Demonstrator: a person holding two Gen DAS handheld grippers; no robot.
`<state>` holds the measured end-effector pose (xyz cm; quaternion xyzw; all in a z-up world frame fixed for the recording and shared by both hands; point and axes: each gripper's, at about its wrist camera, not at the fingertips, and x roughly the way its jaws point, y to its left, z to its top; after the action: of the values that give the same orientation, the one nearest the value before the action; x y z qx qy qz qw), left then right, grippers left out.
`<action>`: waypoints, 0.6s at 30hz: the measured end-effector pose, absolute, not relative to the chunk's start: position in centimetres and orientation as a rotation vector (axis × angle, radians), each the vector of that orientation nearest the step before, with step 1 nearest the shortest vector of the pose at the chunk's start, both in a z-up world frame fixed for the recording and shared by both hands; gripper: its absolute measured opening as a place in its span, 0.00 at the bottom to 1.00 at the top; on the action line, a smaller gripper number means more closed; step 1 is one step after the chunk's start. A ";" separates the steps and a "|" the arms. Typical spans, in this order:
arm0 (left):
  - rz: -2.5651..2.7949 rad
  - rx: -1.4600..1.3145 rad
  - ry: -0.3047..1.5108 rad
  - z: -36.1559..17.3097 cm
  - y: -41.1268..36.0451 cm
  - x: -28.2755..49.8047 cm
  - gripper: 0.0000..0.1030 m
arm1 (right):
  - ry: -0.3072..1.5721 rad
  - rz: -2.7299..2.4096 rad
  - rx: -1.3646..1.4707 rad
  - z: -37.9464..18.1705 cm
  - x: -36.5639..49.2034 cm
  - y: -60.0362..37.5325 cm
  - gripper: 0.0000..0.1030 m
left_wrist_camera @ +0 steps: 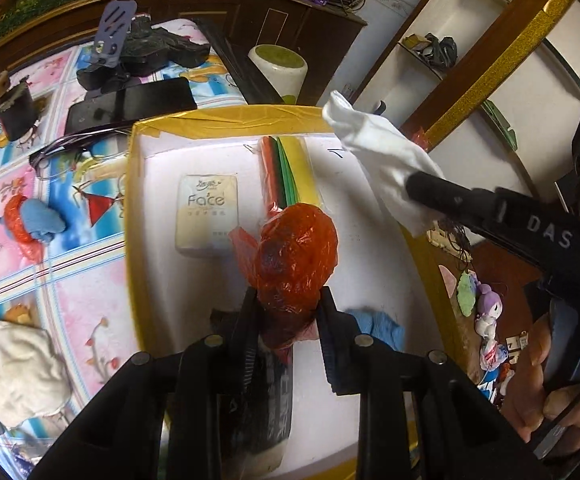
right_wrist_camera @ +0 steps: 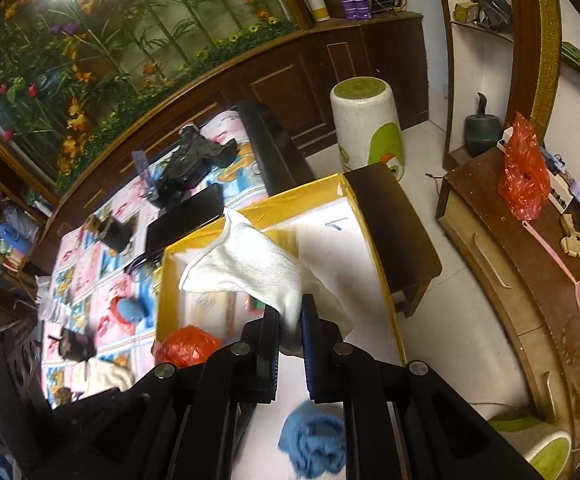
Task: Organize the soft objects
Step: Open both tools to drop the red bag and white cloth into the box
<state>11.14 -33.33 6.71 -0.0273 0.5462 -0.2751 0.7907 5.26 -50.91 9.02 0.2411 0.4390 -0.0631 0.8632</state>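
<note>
Your left gripper pinches a crumpled red plastic bag over the yellow-rimmed white box; your right gripper clamps a white cloth at its 2 o'clock. Inside lie one blue cloth, one tissue pack, one coloured-sheet sleeve. Outside at 9 o'clock: one cream cloth, one red-and-blue bundle.

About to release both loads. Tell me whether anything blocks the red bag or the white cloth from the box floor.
Nothing visible blocks either. The red bag and white cloth hang over the open box.
</note>
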 end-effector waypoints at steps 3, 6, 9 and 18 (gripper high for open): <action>-0.583 -0.061 1.197 5.8 -34.0 11.9 0.25 | 0.936 -0.160 0.517 7.8 6.7 -51.2 0.10; -0.579 -0.051 1.206 5.3 -34.4 12.2 0.25 | 0.962 -0.179 0.533 6.5 7.7 -51.6 0.10; -0.575 -0.049 1.208 5.0 -34.7 12.3 0.26 | 0.986 -0.193 0.550 5.4 8.2 -51.8 0.12; -0.577 -0.047 1.217 4.5 -35.2 12.3 0.35 | 1.025 -0.175 0.530 4.4 8.6 -52.0 0.19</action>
<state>12.31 -35.25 4.53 -0.0218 0.5634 -0.2673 0.7814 8.64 -51.97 4.37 0.2500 0.4837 -0.0826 0.8347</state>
